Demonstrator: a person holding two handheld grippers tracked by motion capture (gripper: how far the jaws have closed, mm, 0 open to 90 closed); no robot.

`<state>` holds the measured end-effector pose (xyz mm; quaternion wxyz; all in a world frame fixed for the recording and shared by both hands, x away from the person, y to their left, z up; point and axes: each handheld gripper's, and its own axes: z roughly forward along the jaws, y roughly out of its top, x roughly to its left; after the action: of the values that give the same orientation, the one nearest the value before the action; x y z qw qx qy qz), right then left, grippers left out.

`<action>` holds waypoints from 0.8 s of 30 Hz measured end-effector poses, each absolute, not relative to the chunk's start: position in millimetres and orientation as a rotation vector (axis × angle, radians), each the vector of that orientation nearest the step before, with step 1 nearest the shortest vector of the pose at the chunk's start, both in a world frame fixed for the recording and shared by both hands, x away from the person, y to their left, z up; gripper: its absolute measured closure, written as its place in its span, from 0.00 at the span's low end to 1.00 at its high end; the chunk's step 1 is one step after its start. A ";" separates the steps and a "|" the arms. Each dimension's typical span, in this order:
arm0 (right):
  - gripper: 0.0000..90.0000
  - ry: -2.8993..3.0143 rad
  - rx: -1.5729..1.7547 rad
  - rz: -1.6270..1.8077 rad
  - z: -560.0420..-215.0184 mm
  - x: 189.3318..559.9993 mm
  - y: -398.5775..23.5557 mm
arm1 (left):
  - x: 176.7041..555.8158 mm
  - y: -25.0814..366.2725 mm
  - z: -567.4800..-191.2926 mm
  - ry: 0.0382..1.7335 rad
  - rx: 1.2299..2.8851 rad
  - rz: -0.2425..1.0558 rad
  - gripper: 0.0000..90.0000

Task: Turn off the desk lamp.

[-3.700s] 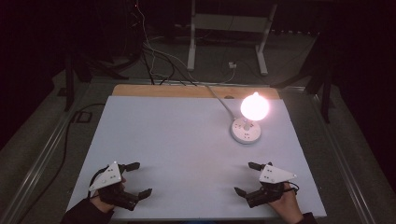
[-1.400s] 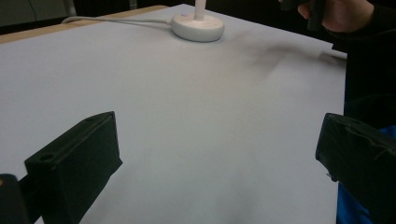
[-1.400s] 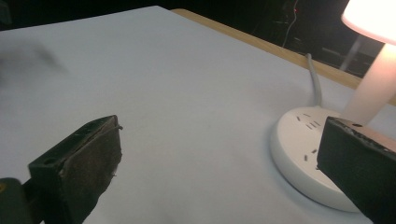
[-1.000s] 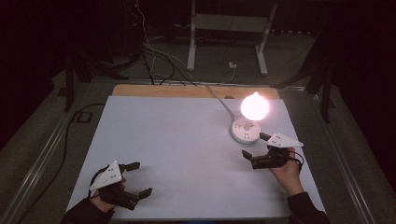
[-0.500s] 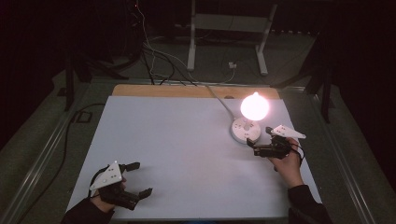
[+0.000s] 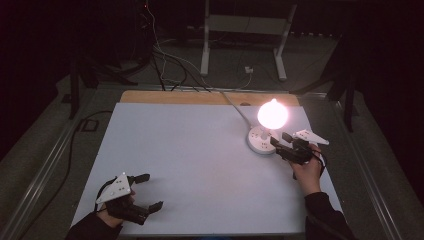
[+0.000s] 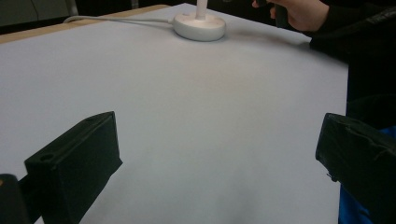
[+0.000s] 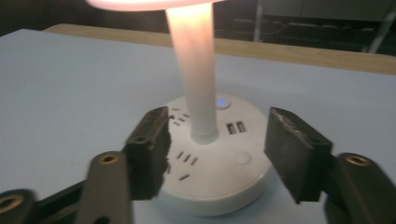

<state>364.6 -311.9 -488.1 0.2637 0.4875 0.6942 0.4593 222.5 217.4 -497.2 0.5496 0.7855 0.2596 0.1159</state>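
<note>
Lamp (image 6: 263, 135) far right on table (image 6: 190, 150) — R gripper (image 6: 285, 145) beside it, L gripper (image 6: 145, 192) near-left.

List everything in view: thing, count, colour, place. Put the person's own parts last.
Table top: one, pale grey-white, centre of the high view, with a wooden strip along its far edge.
Lamp: one, lit, glowing globe on a pale stem, rising from the round base at the table's right far side.
Round socket base: one, white, with slots, ports and a small blue light, under the lamp.
Base cable: one, white, running off the far edge.
Metal stand: one, pale, on the floor beyond the table.
Floor cables: several, dark and white.
Left gripper: one, black, open, near left corner.
Right gripper: one, black, open, jaws either side of the lamp stem.
</note>
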 end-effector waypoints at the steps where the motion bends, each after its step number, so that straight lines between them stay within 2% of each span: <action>1: 0.57 1.877 1.318 1.242 -488.1 364.6 -311.9 | 222.7 217.5 -497.1 0.613 1.859 0.274 0.00; 3: 0.60 1.862 1.318 1.225 -487.6 365.5 -312.5 | 222.7 217.5 -497.2 0.617 1.858 0.273 0.00; 6: 0.73 1.850 1.339 1.193 -488.7 369.3 -313.5 | 222.4 217.5 -497.1 0.615 1.859 0.274 0.00; 7: 0.73 1.850 1.339 1.193 -488.7 369.3 -313.5 | 222.5 217.6 -497.1 0.615 1.855 0.274 0.00; 13: 0.93 1.875 1.342 1.107 -492.0 375.1 -314.2 | 222.7 217.5 -497.2 0.614 1.858 0.274 0.00; 16: 1.00 1.886 1.345 1.078 -493.2 377.3 -314.0 | 222.5 217.4 -497.5 0.618 1.861 0.275 0.00; 24: 1.00 1.907 1.342 1.012 -505.0 382.7 -306.0 | 222.6 217.0 -497.6 0.619 1.863 0.269 0.00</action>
<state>382.7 -306.0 -505.0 0.2953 0.5042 0.7168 0.3804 222.6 217.0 -497.6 0.5480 0.7865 0.2611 0.1135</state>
